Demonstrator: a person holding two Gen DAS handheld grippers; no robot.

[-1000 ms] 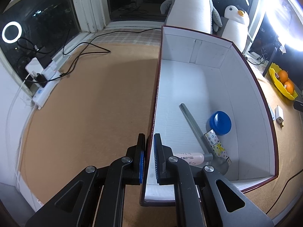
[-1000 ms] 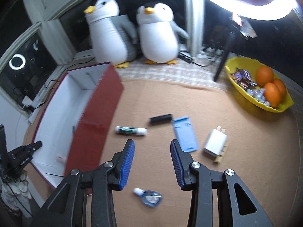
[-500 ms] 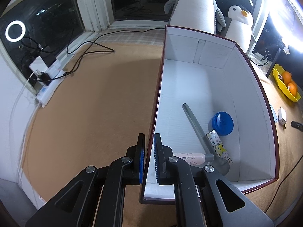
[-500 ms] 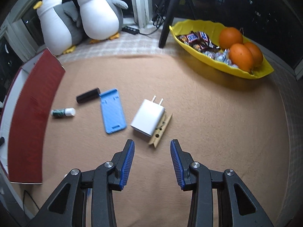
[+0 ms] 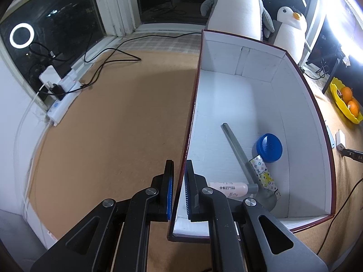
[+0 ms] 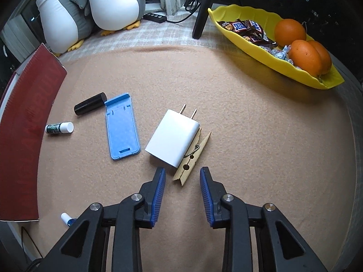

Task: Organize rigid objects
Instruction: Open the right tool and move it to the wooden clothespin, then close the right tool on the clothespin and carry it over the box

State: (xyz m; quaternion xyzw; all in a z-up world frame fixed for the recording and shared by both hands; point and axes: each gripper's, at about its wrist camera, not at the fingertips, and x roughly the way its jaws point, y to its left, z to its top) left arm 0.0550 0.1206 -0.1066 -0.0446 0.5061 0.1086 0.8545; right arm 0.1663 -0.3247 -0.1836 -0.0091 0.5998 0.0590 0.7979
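The box (image 5: 249, 104), white inside and dark red outside, sits on the tan mat (image 5: 113, 136); the left gripper (image 5: 179, 192) is clamped tight on its near side wall. Inside lie a grey rod (image 5: 238, 151), blue lid (image 5: 269, 144) and pink tube (image 5: 228, 187). The right gripper (image 6: 182, 196), its jaws closing with nothing yet pinched, hangs just over the end of a clothespin (image 6: 192, 156) touching a white charger (image 6: 173, 138).

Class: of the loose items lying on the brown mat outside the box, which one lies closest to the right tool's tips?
The wooden clothespin. Its near end lies just ahead of the right tool, beside the white charger; the others lie farther off.
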